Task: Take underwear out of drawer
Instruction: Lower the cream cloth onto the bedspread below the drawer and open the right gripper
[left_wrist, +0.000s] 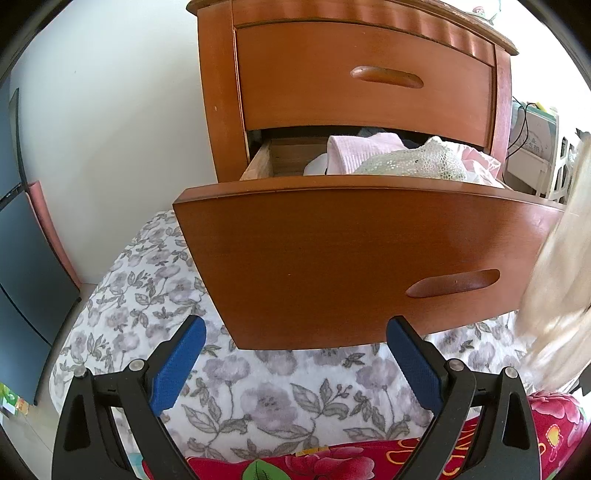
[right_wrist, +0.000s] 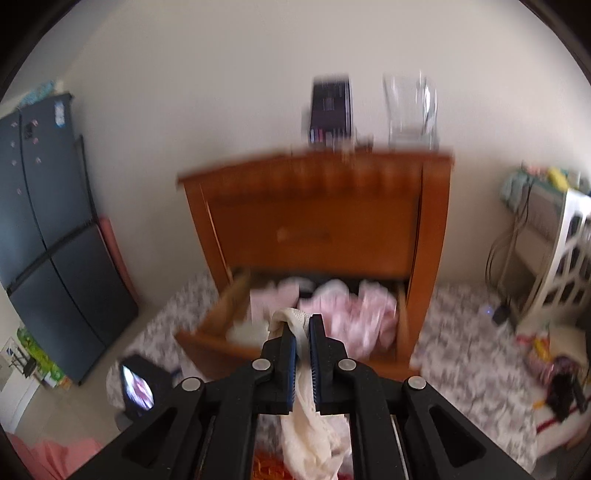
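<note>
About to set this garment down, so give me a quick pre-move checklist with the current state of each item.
1. Right gripper shut on the cream garment: ok.
2. Garment clear of the open drawer: ok, it hangs below the fingers.
3. Left gripper open and empty: ok.
4. Left gripper apart from the drawer front: ok.
5. More clothes left in the drawer: ok, visible.
6. Landing spot under the garment: cannot tell, blurred.

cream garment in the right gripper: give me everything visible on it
The cream garment is thin, lacy-looking fabric, crumpled and limp. The right gripper is shut on it near its top: a small bunch pokes out past the fingers, the rest hangs loose below them. It is clear of the open drawer. In the left wrist view it shows as a pale blur at the right edge.
</note>
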